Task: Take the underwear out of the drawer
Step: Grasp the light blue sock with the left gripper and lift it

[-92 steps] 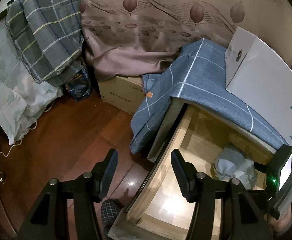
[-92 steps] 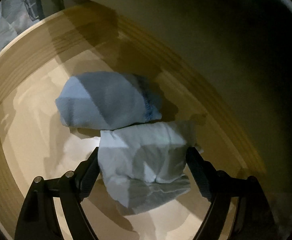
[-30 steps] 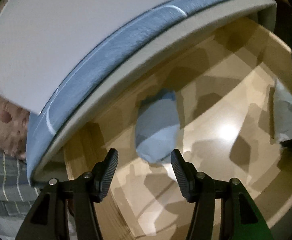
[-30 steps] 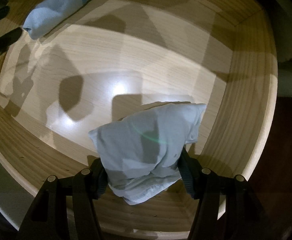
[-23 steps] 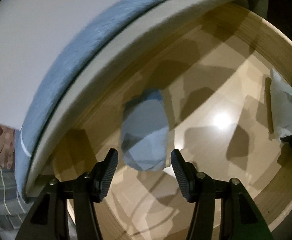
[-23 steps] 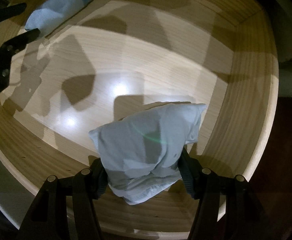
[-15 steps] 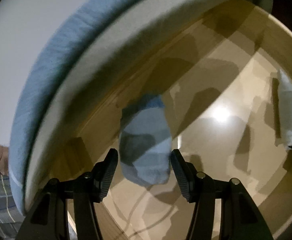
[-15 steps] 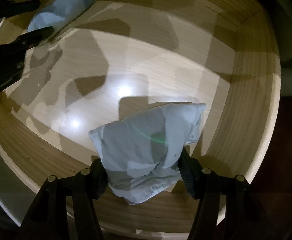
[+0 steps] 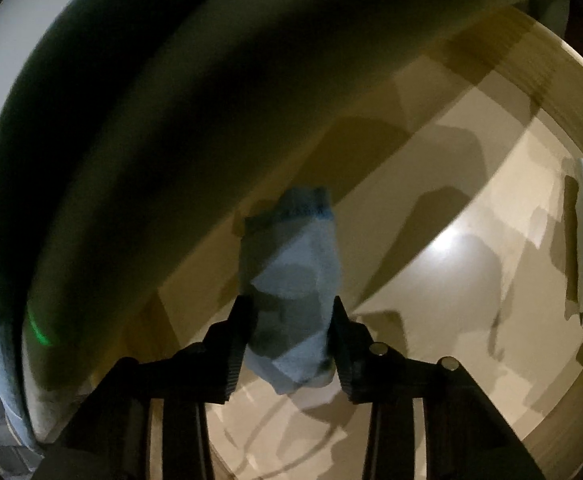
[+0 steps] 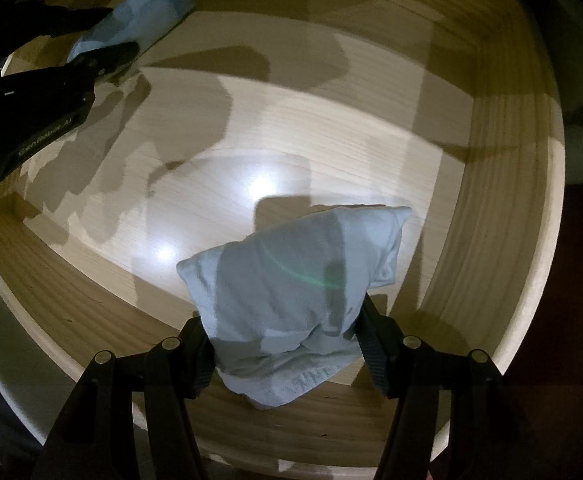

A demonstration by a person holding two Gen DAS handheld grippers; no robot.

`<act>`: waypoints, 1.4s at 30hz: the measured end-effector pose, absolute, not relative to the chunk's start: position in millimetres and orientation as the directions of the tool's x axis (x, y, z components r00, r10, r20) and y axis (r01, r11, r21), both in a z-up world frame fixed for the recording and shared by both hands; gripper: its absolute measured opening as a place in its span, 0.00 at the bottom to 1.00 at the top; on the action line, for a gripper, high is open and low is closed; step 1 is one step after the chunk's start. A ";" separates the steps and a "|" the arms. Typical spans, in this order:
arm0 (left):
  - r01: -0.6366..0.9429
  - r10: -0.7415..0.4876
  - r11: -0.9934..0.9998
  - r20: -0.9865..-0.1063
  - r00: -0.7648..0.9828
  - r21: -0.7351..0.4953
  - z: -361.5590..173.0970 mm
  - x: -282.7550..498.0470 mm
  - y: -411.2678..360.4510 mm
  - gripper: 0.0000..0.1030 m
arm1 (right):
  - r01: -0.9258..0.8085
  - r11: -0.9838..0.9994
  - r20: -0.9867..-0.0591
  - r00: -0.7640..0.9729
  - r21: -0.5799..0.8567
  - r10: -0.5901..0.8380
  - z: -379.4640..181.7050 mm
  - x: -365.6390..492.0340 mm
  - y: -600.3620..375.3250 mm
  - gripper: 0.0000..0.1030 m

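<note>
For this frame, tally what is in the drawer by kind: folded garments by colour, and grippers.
Blue folded underwear, between the left gripper fingers: 1
Pale grey-white folded underwear, clamped in the right gripper: 1
Grippers: 2
Total: 4, all over the wooden drawer.

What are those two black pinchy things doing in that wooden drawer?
A person is using two grabbers to take underwear out of the wooden drawer. The right gripper is shut on a pale grey folded pair, held above the drawer floor. The left gripper has its fingers on both sides of a blue rolled pair at the back of the drawer, squeezing it.
</note>
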State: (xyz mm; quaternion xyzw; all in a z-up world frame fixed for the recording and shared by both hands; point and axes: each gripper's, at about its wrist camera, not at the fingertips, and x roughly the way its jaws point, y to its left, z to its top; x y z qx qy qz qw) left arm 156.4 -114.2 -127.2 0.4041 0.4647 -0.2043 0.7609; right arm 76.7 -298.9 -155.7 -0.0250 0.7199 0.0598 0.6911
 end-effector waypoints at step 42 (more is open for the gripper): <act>0.344 0.010 0.939 -0.998 -0.065 -0.013 -124.7 175.7 40.8 0.44 | -0.117 0.991 -0.997 -0.041 0.065 0.060 -155.3 81.0 -306.0 0.56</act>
